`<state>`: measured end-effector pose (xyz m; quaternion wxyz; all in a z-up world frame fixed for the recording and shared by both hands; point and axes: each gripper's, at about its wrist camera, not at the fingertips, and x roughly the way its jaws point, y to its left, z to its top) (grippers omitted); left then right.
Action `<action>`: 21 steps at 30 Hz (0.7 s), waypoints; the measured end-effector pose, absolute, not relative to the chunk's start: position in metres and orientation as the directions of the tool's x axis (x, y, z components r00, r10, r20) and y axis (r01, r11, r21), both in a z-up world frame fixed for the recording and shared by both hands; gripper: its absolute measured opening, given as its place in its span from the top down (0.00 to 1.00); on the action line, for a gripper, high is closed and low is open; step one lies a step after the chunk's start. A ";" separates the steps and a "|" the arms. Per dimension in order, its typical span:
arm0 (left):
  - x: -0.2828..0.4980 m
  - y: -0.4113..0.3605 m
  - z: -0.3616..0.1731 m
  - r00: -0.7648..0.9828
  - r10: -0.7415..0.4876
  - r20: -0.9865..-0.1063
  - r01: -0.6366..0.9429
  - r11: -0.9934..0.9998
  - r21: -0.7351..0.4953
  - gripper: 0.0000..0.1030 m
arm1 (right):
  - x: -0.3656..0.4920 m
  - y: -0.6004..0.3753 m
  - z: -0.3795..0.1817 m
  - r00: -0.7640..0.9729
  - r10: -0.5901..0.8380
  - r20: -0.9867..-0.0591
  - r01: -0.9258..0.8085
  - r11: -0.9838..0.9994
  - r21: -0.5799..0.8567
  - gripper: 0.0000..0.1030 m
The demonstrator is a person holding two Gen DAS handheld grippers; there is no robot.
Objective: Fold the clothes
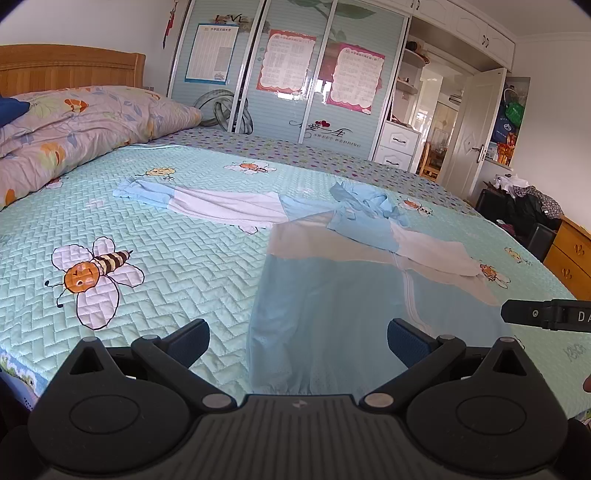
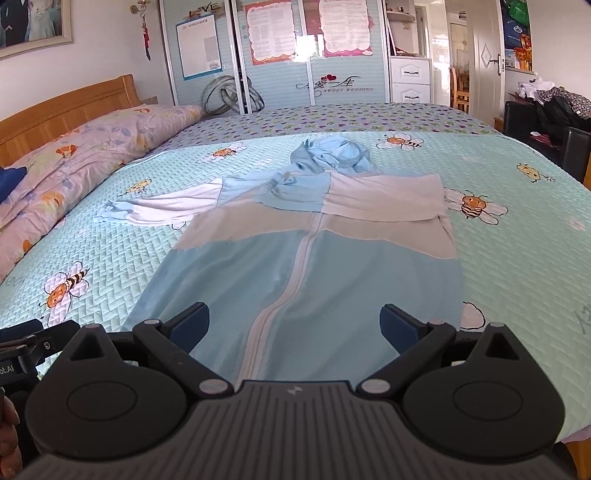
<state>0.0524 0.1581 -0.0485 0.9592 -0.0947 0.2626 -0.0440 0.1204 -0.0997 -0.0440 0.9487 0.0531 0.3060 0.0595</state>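
left gripper (image 1: 297,341) held low and level, jaws spread wide, nothing between them, right gripper (image 2: 294,326) alongside it, jaws likewise wide apart, nothing held, both pointing forward

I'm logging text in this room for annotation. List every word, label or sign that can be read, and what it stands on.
"LOVE": dark lettering at the top of the wardrobe door.
"SWEET WEDDING": decal low on the wardrobe door; the script above it is not clearly legible.
"DA", cut off: the right gripper body.
"ot.AI", cut off: the left gripper body.
Wardrobe posters: print too small.
Quilt edge marking: unreadable.
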 end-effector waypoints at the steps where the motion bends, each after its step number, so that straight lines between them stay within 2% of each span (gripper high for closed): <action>1: 0.052 0.158 -0.049 0.858 -0.134 -0.496 0.035 0.978 -0.205 0.01 | 0.120 -0.100 -0.044 0.805 0.146 -0.574 -0.082 0.987 0.137 0.04; 21: 0.052 0.157 -0.053 0.848 -0.136 -0.512 0.034 0.978 -0.205 0.01 | 0.120 -0.101 -0.043 0.805 0.147 -0.575 -0.086 0.987 0.132 0.04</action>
